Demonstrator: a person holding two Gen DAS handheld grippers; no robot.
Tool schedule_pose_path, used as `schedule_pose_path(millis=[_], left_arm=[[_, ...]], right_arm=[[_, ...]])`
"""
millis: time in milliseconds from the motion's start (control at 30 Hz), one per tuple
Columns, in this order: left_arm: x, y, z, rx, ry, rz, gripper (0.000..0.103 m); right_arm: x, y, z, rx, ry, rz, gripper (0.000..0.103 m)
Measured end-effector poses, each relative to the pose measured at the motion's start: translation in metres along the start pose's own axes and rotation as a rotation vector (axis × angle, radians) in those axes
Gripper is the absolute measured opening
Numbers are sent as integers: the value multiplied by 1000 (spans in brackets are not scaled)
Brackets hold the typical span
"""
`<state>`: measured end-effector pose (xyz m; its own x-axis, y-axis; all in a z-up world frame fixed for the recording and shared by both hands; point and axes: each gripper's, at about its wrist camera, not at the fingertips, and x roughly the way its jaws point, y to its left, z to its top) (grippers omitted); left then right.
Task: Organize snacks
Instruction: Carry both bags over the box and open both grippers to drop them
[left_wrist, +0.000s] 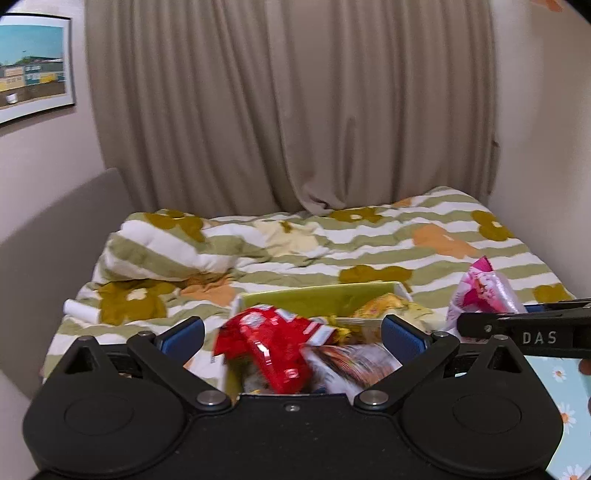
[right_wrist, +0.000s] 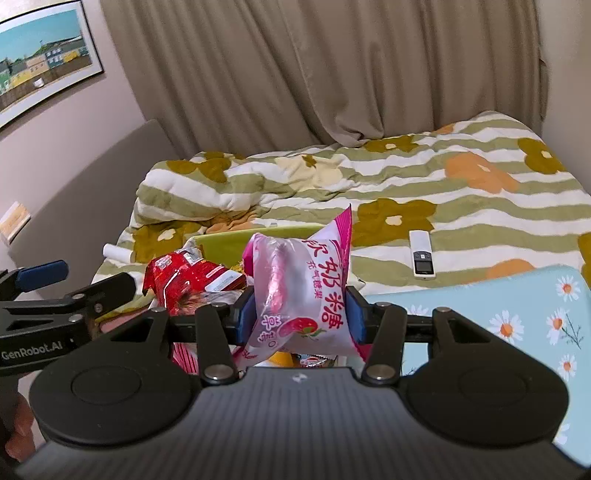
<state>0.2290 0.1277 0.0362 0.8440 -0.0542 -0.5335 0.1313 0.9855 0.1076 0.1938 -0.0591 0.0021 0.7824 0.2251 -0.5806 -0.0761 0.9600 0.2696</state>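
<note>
A green box (left_wrist: 325, 297) on the bed holds snack packets. A red packet (left_wrist: 275, 343) lies at its near left, an orange and white packet (left_wrist: 354, 360) beside it, and a yellow packet (left_wrist: 388, 308) behind. My left gripper (left_wrist: 291, 332) is open above the box, with the red packet between its blue pads, untouched. My right gripper (right_wrist: 299, 317) is shut on a pink and white strawberry candy bag (right_wrist: 306, 295) and holds it upright above the box (right_wrist: 236, 240). The bag also shows in the left wrist view (left_wrist: 484, 291).
A white remote (right_wrist: 422, 254) lies on the striped floral duvet (right_wrist: 406, 184) to the right. A light blue daisy-print board (right_wrist: 517, 314) sits at the near right. A white roll (left_wrist: 81, 310) lies at the left. A grey headboard (left_wrist: 55, 236) and beige curtains (left_wrist: 295, 110) bound the bed.
</note>
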Motion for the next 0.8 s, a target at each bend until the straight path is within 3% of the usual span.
schedule_pose_path(millis=[300,400,467,800], left_arm=[[-3,24,-4,-40,17,78,103],[-1,32,-7,-41,21,96,103],[-1,35,-11,-38,28,104,103],[4,45,-37,0,65,85,103]], right_arm=[[24,30,21,-65,13,72,66],[35,44,27,-78,1,106,73],[45,52,28,-79,1,107,103],[35,62,-5,-68,-3,31,103]])
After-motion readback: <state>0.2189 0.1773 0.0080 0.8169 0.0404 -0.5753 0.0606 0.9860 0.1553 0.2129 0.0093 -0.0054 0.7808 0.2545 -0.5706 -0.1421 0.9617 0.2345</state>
